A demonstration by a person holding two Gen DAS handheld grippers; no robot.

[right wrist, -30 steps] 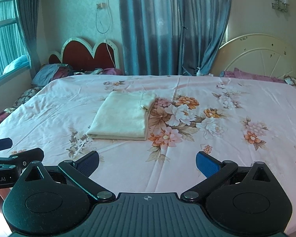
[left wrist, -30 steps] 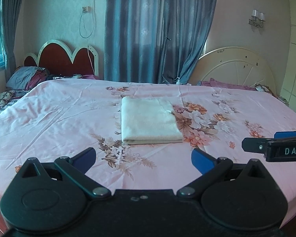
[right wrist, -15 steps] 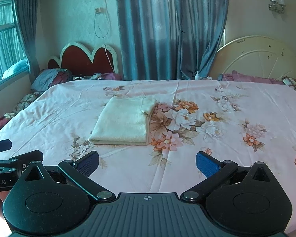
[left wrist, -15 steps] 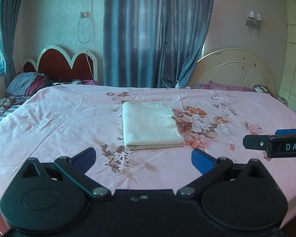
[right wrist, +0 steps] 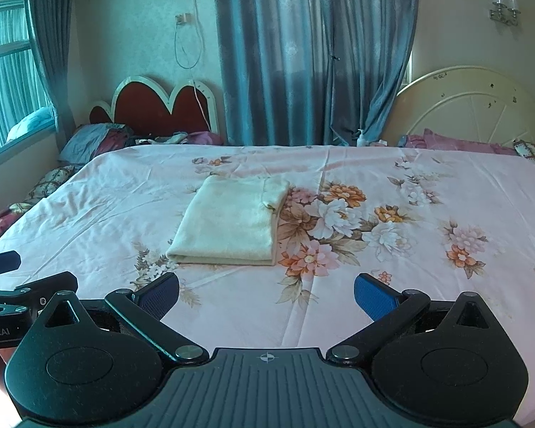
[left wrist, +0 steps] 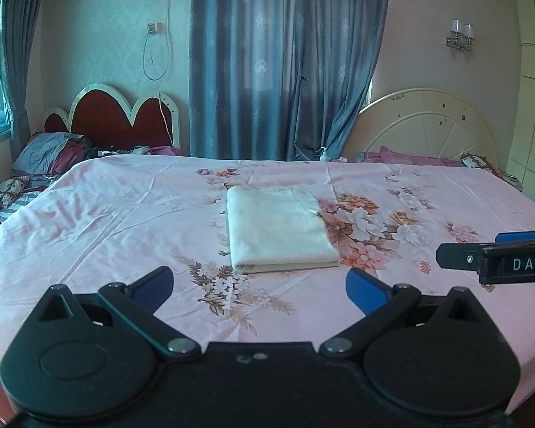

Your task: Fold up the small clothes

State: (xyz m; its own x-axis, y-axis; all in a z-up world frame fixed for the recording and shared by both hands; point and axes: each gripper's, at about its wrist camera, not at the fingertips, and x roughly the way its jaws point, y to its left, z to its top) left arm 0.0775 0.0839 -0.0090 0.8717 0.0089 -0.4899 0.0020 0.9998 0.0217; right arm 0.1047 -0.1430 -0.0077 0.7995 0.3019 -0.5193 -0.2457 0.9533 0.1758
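Note:
A cream garment [left wrist: 280,230] lies folded into a neat rectangle on the pink floral bedsheet [left wrist: 107,221], at the middle of the bed. It also shows in the right wrist view [right wrist: 232,221]. My left gripper [left wrist: 258,285] is open and empty, held over the near part of the bed, short of the garment. My right gripper [right wrist: 265,294] is open and empty too, a little nearer than the garment and to its right. The right gripper's side shows at the right edge of the left wrist view [left wrist: 495,258].
A red heart-shaped headboard [left wrist: 121,117] and pillows [left wrist: 50,153] stand at the far left. A cream round headboard [left wrist: 428,125] leans at the far right. Blue curtains [left wrist: 285,64] hang behind the bed. The bed's near edge lies under both grippers.
Both grippers have drawn back and tilted up a little, so the folded garment sits lower and farther in both views. The garment has not moved. Both grippers stay open.

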